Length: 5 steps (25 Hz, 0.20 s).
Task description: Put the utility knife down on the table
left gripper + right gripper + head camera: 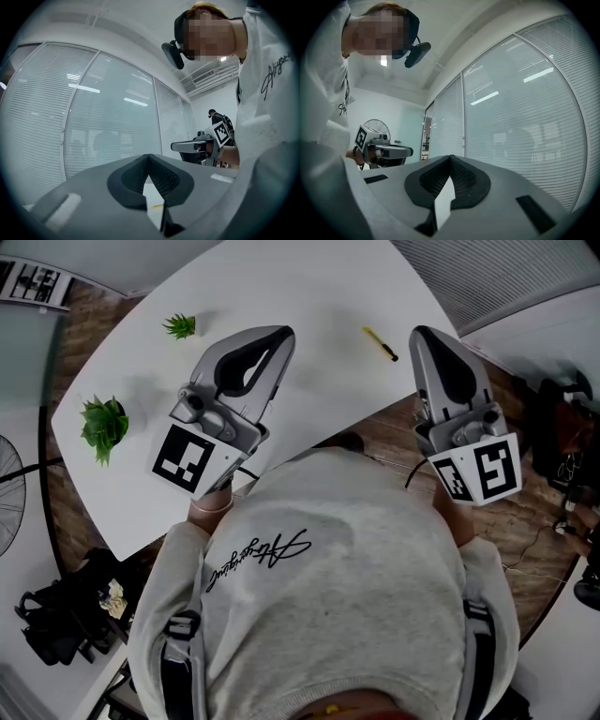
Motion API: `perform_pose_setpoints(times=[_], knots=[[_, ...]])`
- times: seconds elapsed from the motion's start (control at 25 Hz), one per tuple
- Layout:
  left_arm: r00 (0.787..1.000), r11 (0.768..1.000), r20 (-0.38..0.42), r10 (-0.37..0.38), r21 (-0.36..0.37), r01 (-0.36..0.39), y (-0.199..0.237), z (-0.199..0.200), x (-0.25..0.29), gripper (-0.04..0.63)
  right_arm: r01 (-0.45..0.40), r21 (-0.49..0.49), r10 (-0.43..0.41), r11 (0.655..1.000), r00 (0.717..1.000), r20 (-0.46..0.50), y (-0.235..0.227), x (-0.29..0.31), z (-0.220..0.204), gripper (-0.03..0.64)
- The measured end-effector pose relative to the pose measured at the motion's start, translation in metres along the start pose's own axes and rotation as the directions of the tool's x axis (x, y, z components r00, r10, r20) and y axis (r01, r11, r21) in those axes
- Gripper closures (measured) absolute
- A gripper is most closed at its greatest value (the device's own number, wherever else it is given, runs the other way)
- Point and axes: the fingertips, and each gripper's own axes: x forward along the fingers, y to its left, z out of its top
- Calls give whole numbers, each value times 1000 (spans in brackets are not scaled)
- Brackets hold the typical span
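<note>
I find the slim yellow utility knife [381, 343] already lying on the white desk [309, 292]; left gripper [279, 336] and right gripper [423, 336] both closed, empty.

You get even, bright light. Strip-light reflections [485, 98] glare on the glass wall [525, 140] beyond your right claw [450, 158]. Fisheye bends the edges into dark corners. Beside your left claw [284, 334], the surface [309, 287] carries soft shadows.

Colour reference, tabletop
White table [309, 296]; yellow utility knife [380, 343], dark end; 2 green plants [103, 425] [180, 326]; grey left gripper [284, 332] and right gripper [419, 332], black-and-white square markers; grey sweatshirt [375, 559], black script.
</note>
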Motion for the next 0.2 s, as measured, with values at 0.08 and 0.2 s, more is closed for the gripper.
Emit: perform_pose_setpoints(times=[0.08,0.2], knots=[[1000,1000,-1,-6,-3,6,0,-1,-1,606,3,-2,-3,1000,1000,0,2,1,0,615],[1000,1000,1,-13,-8,13,1,-2,-2,606,7,-1,-7,1000,1000,2,5,2,-1,615]])
